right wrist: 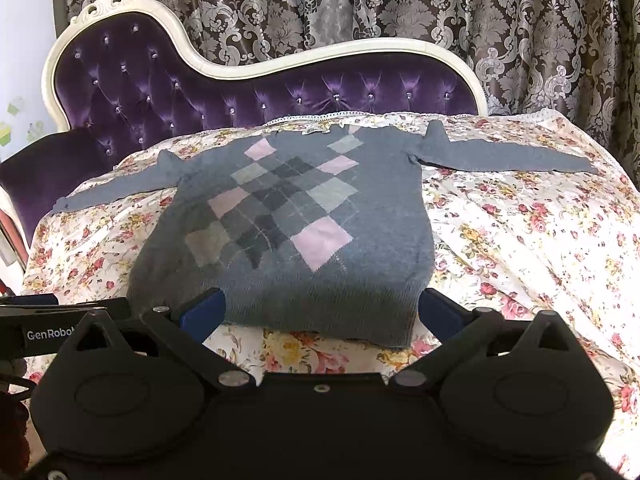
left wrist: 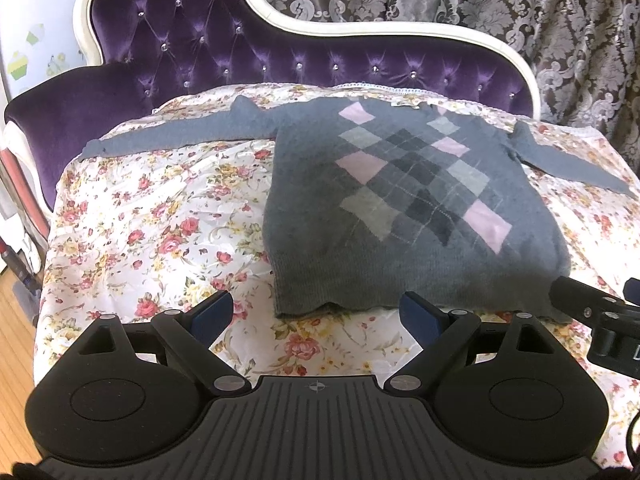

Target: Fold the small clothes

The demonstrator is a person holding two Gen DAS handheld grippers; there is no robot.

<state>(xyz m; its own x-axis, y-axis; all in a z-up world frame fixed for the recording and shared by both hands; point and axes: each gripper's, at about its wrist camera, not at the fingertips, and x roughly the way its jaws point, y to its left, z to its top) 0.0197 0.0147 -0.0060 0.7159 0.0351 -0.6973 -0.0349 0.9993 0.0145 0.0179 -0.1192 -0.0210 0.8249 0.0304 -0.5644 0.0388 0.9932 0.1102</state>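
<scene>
A small grey sweater (left wrist: 404,216) (right wrist: 292,236) with a pink and grey diamond pattern lies flat, front up, on a floral sheet, both sleeves spread sideways. My left gripper (left wrist: 316,312) hangs open just before the hem's left corner, its blue pads apart, nothing between them. My right gripper (right wrist: 320,312) is open too, its wide jaws in front of the hem, which shows between the pads untouched. The left sleeve (left wrist: 172,136) reaches toward the sofa arm; the right sleeve (right wrist: 508,156) lies straight out. The other gripper shows at each view's edge (left wrist: 592,312) (right wrist: 60,320).
The floral sheet (left wrist: 152,216) (right wrist: 528,240) covers the seat of a purple tufted sofa (left wrist: 208,40) with a white frame. Patterned curtains (right wrist: 360,0) hang behind. A wooden floor (left wrist: 16,340) shows at the left, past the sheet's edge.
</scene>
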